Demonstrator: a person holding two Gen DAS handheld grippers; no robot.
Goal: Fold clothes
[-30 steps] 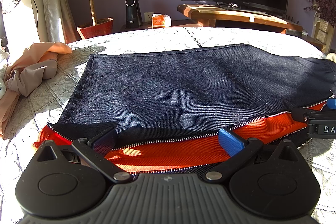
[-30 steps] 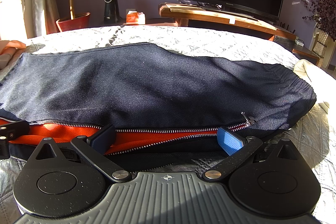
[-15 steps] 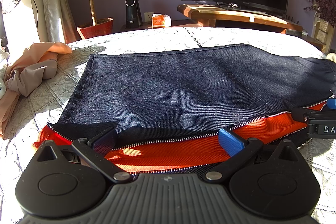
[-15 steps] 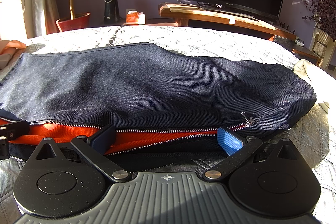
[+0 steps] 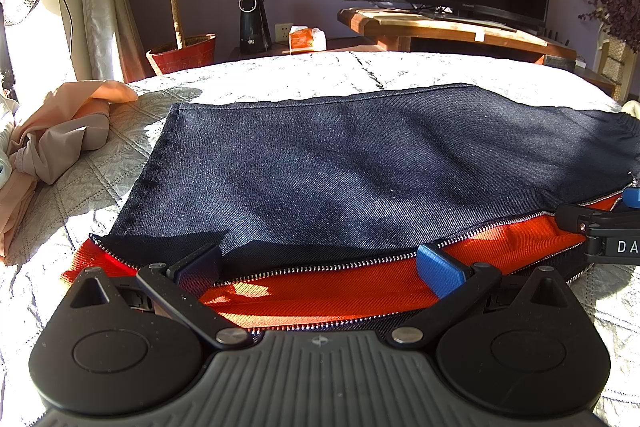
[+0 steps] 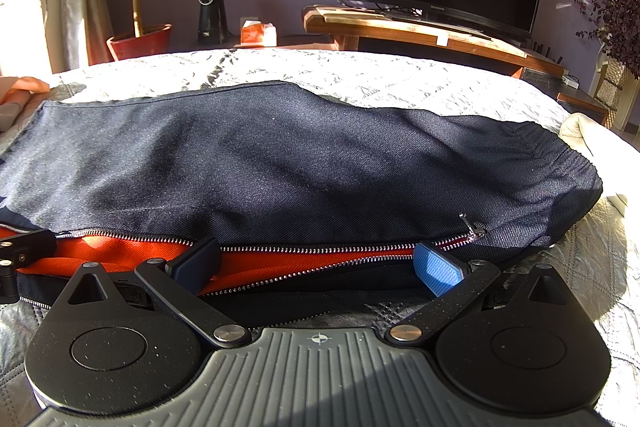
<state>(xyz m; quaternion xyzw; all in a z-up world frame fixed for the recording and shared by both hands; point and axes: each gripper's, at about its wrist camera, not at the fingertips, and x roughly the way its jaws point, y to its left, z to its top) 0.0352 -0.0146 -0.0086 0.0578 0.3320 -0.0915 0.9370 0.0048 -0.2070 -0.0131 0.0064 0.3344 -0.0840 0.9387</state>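
Two grippers, left (image 5: 318, 265) and right (image 6: 316, 265), are being held motionless, fingers spread, over the garment (image 5: 360, 163). Nothing is being gripped; folding is not yet begun.

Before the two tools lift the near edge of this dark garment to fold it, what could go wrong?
1. Both the left tool and the right tool are open at the unzipped edge of the garment, so they may catch only the orange lining or one layer.
2. The zipper pull could snag.
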